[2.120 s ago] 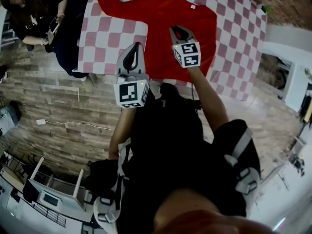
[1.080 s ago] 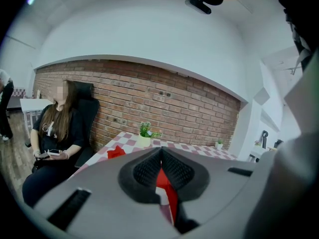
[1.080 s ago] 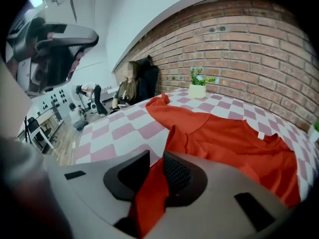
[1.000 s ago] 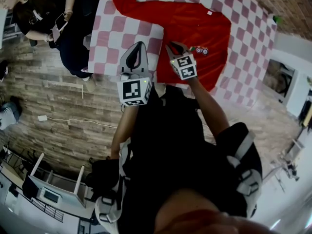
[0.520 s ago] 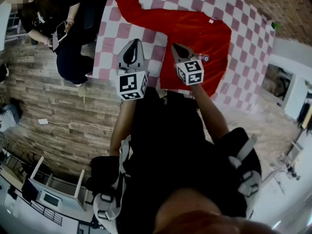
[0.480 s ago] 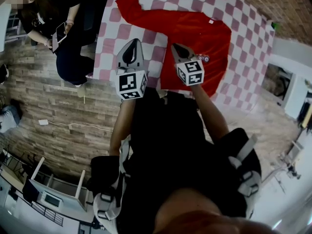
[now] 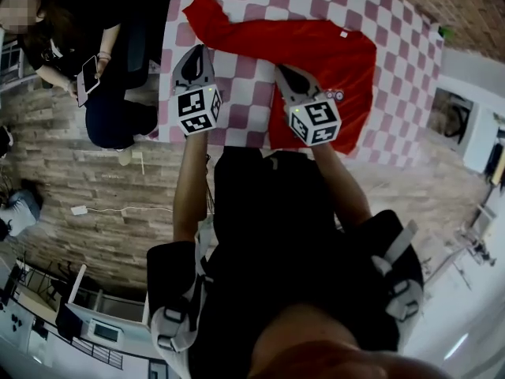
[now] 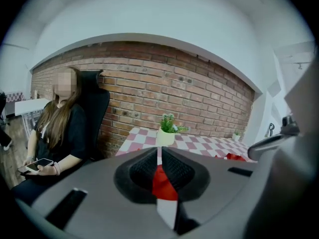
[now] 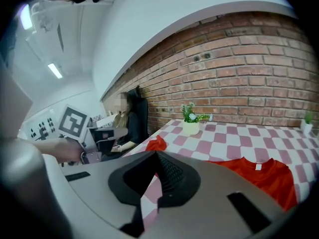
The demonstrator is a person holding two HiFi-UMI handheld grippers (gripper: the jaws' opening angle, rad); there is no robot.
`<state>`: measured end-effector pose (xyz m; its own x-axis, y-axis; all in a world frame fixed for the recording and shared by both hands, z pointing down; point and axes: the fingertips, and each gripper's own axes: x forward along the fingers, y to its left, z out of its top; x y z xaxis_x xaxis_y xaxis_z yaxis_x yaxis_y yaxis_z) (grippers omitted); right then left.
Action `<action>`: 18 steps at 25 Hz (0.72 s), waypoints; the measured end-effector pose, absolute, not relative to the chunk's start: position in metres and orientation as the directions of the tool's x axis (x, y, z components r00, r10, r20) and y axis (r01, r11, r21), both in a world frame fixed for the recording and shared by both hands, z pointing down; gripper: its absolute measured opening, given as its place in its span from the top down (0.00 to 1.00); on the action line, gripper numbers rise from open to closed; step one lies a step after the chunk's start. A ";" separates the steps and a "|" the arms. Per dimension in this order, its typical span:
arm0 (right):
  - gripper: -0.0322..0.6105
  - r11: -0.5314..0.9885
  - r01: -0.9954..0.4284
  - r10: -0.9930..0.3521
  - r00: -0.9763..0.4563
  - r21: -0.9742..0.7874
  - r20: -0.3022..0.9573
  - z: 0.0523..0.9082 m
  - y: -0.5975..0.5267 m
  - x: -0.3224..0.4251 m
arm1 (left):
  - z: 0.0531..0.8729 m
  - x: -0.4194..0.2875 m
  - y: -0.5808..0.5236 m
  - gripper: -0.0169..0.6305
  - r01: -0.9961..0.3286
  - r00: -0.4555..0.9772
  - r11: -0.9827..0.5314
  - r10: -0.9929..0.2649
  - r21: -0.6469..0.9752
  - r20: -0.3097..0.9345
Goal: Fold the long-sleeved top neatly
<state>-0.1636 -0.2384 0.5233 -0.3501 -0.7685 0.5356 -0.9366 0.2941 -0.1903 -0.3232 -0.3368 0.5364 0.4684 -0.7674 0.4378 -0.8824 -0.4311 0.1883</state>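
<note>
Counter (image 7: 254, 93) under a pink-and-white checked cloth. Directly on it, a red long-sleeved top (image 7: 331, 54), spread out over the right half, white neck label (image 7: 344, 32) facing up. One sleeve (image 7: 209, 18) stretched out toward the left edge, its end bunched up there. Near the far edge, a small potted plant (image 9: 190, 119) in a white pot, upright, well apart from the top. Another small plant (image 9: 305, 118) toward the far right corner.

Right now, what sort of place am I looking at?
Likely an office or studio: a brick wall, a checked tablecloth with a red top on it, and a person sitting in a black chair.
</note>
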 end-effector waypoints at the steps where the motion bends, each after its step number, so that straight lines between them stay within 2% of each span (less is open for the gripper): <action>1: 0.94 0.292 -0.937 -0.770 -0.348 -0.190 0.535 0.522 -0.240 -0.166 | 0.544 -0.327 -0.348 0.96 -0.884 0.465 -0.426 -0.763 0.191 0.449; 4: 0.94 0.280 -0.940 -0.775 -0.340 -0.193 0.532 0.517 -0.247 -0.169 | 0.570 -0.334 -0.383 0.94 -0.889 0.452 -0.418 -0.741 0.186 0.496; 6: 0.94 0.273 -0.943 -0.779 -0.332 -0.190 0.532 0.516 -0.251 -0.171 | 0.591 -0.336 -0.405 0.83 -0.890 0.448 -0.418 -0.718 0.185 0.533; 8: 0.94 0.270 -0.945 -0.778 -0.327 -0.186 0.536 0.518 -0.254 -0.173 | 0.612 -0.339 -0.424 0.80 -0.894 0.436 -0.408 -0.695 0.186 0.571; 18: 0.94 0.221 -0.960 -0.766 -0.281 -0.173 0.579 0.535 -0.253 -0.168 | 0.701 -0.346 -0.473 0.78 -0.906 0.400 -0.362 -0.562 0.220 0.724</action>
<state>-0.1678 -0.2534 0.5348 -0.2807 -0.7656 0.5789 -0.9598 0.2209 -0.1732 -0.3462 -0.4726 0.7013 0.4004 -0.5623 0.7235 -0.9059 -0.3620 0.2200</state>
